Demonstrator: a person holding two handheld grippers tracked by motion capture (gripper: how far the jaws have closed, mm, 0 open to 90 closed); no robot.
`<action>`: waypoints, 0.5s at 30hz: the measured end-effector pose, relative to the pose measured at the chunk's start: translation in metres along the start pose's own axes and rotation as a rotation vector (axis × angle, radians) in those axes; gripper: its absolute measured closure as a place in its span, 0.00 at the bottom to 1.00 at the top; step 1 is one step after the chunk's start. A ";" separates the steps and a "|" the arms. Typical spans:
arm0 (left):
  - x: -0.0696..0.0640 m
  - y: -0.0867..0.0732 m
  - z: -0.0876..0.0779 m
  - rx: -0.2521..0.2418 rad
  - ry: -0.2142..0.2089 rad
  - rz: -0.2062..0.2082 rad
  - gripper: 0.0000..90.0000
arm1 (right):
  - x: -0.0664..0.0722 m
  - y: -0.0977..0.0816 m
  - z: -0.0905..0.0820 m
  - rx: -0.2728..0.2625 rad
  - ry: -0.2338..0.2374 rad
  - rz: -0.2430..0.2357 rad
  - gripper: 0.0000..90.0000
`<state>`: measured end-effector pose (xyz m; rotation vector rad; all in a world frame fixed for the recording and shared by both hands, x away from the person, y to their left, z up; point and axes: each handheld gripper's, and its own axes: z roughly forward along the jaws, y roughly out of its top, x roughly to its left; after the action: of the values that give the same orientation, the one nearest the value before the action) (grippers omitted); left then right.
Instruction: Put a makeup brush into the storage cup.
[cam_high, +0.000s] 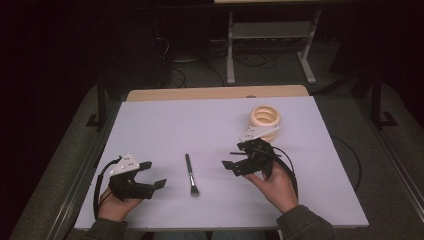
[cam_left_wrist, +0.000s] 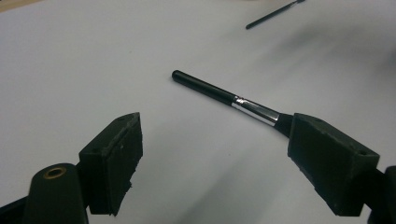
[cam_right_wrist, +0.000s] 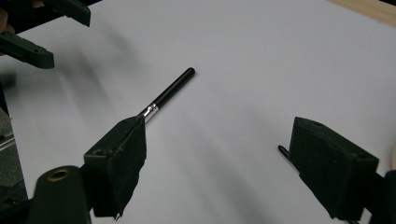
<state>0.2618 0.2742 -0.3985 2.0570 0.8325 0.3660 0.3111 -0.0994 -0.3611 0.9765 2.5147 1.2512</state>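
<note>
My room is dim around the lit white table (cam_high: 165, 125); soft shadows smear it, and my near jaws look blurred.

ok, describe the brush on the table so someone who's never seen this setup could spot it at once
On the white table, look at the bare stretch between the left gripper and the right gripper, both open. The brush lies flat there, touched by neither. It is a slim black stick with a silver band near its bristle end, unlike the squat cream ringed holder at the far right.
</note>
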 end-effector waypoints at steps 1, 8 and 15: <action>0.000 0.000 0.000 -0.003 -0.001 -0.006 0.20 | 0.001 0.002 0.003 0.004 0.003 -0.002 0.20; 0.000 0.000 0.001 -0.005 -0.003 -0.009 0.20 | 0.008 0.021 0.016 0.001 0.012 -0.002 0.15; -0.001 0.000 0.001 -0.012 -0.007 -0.015 0.20 | 0.014 0.035 0.028 0.024 0.016 -0.010 0.18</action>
<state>0.2620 0.2729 -0.3991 2.0386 0.8391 0.3546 0.3285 -0.0573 -0.3505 0.9618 2.5486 1.2341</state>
